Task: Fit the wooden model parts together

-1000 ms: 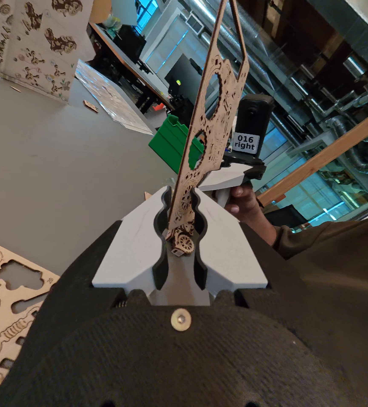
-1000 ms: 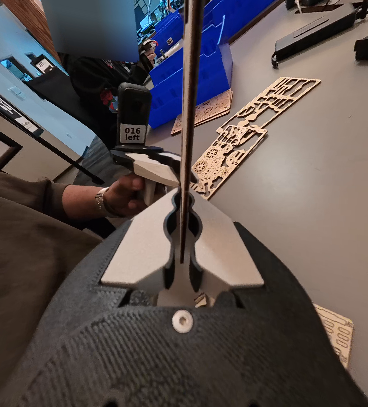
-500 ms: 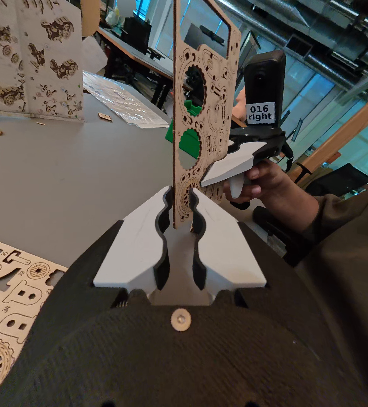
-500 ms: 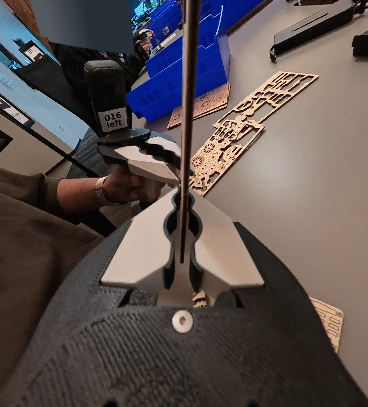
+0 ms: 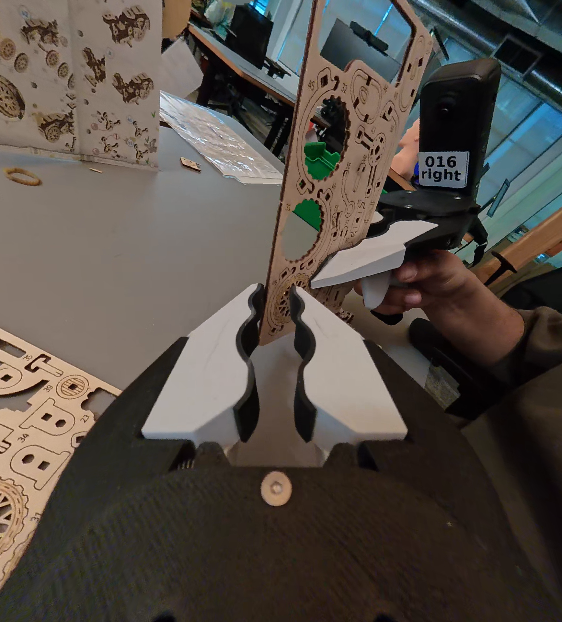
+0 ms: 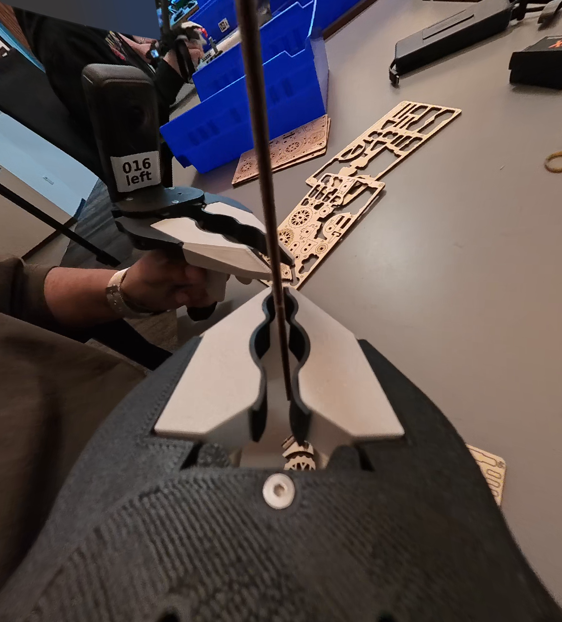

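Observation:
A tall laser-cut wooden part sheet [image 5: 357, 188] with round cut-outs stands upright over the grey table. My right gripper [image 6: 277, 296] is shut on it and sees it edge-on [image 6: 266, 168]. In the left wrist view the right gripper [image 5: 316, 282] bites the sheet's lower right part. My left gripper [image 5: 276, 292] is open, its jaws apart. The sheet's lower corner sits between its fingertips, against the left one. The left gripper also shows in the right wrist view [image 6: 272, 266]. A small wooden wheeled piece [image 6: 298, 457] lies on the table under the right gripper.
A standing instruction sheet [image 5: 71, 84], a plastic sleeve [image 5: 219, 144] and a rubber band [image 5: 23, 176] are at the back left. Flat part sheets [image 5: 13, 437] lie beside the left gripper. Blue bins [image 6: 256, 111], more part sheets [image 6: 340, 215] and black cases [image 6: 447, 50] lie beyond. The tips of both grippers are at nearly the same place. The small wooden wheeled piece [image 6: 298, 457] is about 12 cm from both grippers' fingertips.
My left gripper has opened and no longer clamps the sheet or the small wheeled piece. The left view has tilted down toward the table. The right gripper keeps its hold.

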`<act>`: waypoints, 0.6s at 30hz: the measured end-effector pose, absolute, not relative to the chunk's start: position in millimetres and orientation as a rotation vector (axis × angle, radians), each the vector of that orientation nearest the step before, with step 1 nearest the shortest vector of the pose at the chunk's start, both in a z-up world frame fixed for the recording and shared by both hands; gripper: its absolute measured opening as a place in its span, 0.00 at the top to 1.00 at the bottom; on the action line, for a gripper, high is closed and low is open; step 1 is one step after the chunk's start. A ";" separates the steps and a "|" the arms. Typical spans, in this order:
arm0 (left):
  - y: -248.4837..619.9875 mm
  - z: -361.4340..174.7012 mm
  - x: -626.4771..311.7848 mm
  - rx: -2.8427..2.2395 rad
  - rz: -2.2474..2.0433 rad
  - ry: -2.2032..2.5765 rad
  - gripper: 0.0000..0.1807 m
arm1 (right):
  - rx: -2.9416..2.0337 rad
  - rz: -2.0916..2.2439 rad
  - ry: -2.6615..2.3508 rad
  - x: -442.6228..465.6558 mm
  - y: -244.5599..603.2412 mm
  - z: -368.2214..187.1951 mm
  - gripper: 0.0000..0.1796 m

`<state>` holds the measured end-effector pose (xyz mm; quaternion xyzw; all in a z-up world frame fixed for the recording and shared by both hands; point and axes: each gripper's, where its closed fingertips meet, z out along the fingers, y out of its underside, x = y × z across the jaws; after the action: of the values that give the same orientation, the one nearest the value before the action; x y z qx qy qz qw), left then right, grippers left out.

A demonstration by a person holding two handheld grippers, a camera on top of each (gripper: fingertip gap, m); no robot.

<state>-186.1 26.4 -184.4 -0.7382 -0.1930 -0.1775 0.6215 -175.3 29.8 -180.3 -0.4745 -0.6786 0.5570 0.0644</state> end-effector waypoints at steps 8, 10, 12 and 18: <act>26.5 -182.6 -187.8 -1.684 -0.403 -0.481 0.93 | -1.457 1.708 -2.032 -176.0 30.3 -179.3 0.99; 26.5 -182.9 -188.3 -1.685 -0.398 -0.488 0.93 | -1.467 1.718 -2.028 -175.8 30.5 -179.5 0.99; 26.4 -183.3 -188.7 -1.686 -0.396 -0.493 0.93 | -1.472 1.721 -2.027 -175.9 30.6 -179.8 0.99; 27.6 -181.7 -186.9 -1.661 -0.451 -0.461 0.93 | -1.459 1.721 -2.031 -175.8 31.1 -178.9 0.99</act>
<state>-186.9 27.6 -181.7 -0.7248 -0.2011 -0.1970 0.6288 -175.8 31.1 -178.9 -0.4798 -0.6682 0.5662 0.0529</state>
